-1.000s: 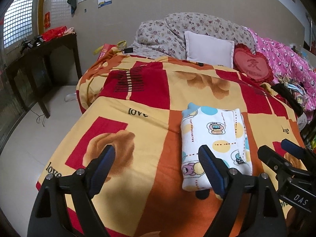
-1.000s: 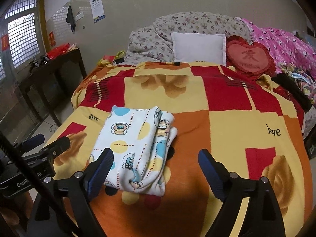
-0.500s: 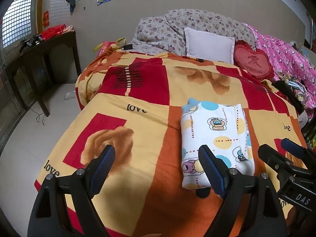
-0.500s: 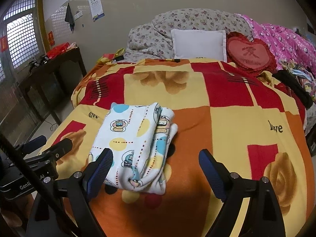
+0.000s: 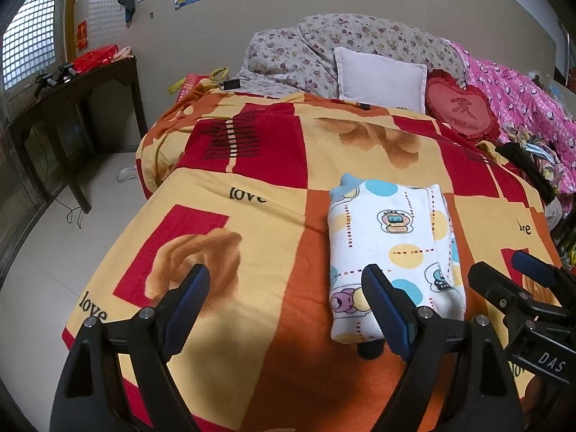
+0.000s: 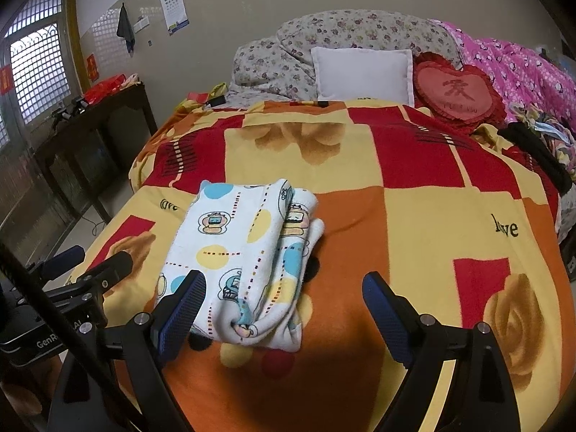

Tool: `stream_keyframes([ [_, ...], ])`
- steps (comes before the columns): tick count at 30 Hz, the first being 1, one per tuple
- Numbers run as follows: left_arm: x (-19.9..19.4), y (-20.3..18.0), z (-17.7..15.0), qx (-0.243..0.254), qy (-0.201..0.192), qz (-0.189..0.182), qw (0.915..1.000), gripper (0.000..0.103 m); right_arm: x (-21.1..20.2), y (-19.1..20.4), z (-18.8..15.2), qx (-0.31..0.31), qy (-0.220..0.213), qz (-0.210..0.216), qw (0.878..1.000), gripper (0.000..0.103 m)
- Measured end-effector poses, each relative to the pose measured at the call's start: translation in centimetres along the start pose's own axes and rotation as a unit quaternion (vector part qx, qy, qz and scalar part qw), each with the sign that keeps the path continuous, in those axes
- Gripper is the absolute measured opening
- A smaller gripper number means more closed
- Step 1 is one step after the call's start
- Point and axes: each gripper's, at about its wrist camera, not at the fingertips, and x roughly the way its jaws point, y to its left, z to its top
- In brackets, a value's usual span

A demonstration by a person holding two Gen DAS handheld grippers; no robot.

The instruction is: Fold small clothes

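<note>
A small white garment (image 5: pixel 392 248) with cartoon prints and coloured dots lies folded into a narrow bundle on the patterned blanket (image 5: pixel 252 165). It also shows in the right wrist view (image 6: pixel 237 255). My left gripper (image 5: pixel 284 306) is open and empty, held above the blanket just left of the garment. My right gripper (image 6: pixel 284 309) is open and empty, above the garment's near end. Each gripper shows at the edge of the other's view: the right one (image 5: pixel 518 288) and the left one (image 6: pixel 86 270).
Pillows are piled at the bed's head: a white one (image 5: pixel 378 79), a red heart cushion (image 5: pixel 460 108), floral bedding (image 6: pixel 345 36) and a pink quilt (image 6: pixel 522 68). A dark wooden table (image 5: pixel 72 108) stands on the floor to the left. Dark clothes (image 6: pixel 536 151) lie at the bed's right edge.
Both grippers have drawn back and lifted slightly from the folded garment, which lies still. Both stay open.
</note>
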Motion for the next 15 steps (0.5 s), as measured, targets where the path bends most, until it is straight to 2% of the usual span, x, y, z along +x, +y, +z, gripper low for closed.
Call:
stream_keyframes([
  [15,0.01,-0.3,-0.2,0.004,0.001,0.0,1.0,0.085,0.14,0.0,-0.16,0.002,0.004,0.001,1.0,0.093],
])
